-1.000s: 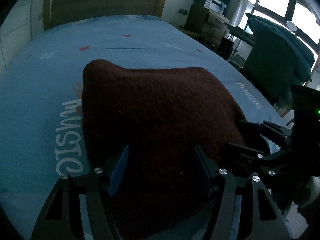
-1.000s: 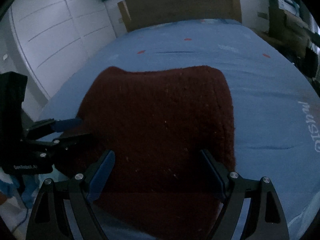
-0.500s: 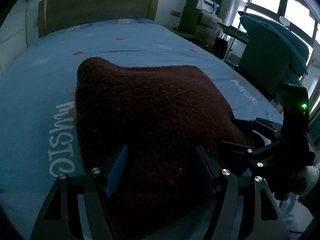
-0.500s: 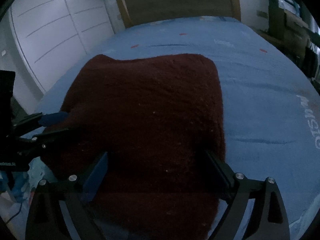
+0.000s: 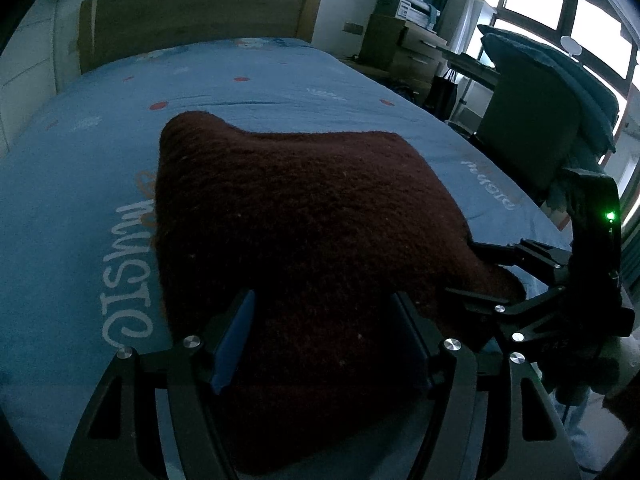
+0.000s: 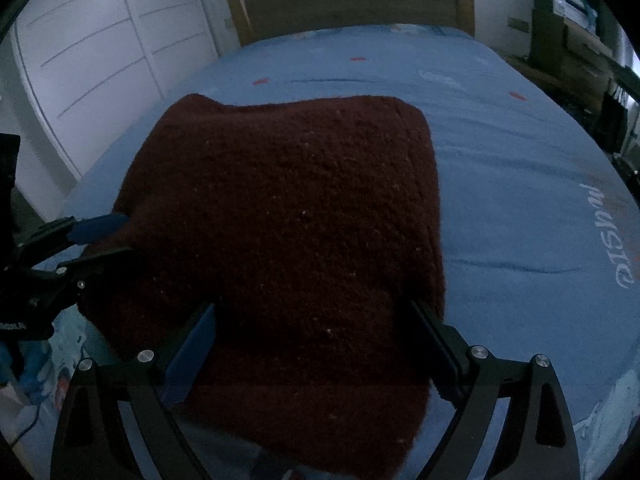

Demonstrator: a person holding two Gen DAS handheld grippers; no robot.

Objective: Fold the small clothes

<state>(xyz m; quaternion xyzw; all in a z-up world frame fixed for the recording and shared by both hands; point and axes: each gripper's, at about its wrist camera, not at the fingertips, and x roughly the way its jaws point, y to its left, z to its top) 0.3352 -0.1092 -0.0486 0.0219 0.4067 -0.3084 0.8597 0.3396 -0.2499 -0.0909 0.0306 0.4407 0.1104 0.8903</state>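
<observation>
Left wrist view: the maroon knit garment (image 5: 304,224) fills mid-frame, spread on the blue bed (image 5: 260,80). Left tongs (image 5: 324,332) and right tongs (image 6: 316,332) gape wide astride its near hem, apparently placed to pinch both corners for a fold.

Blue bedsheet (image 5: 280,92), wooden headboard (image 6: 352,4), white wardrobe (image 6: 100,48).

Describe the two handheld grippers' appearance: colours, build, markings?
Both grippers, left gripper and right gripper, are black angular frames with triangular cut-outs, silver round bolts and blue pads inside the fingers. The right one's body carries a green light.
</observation>
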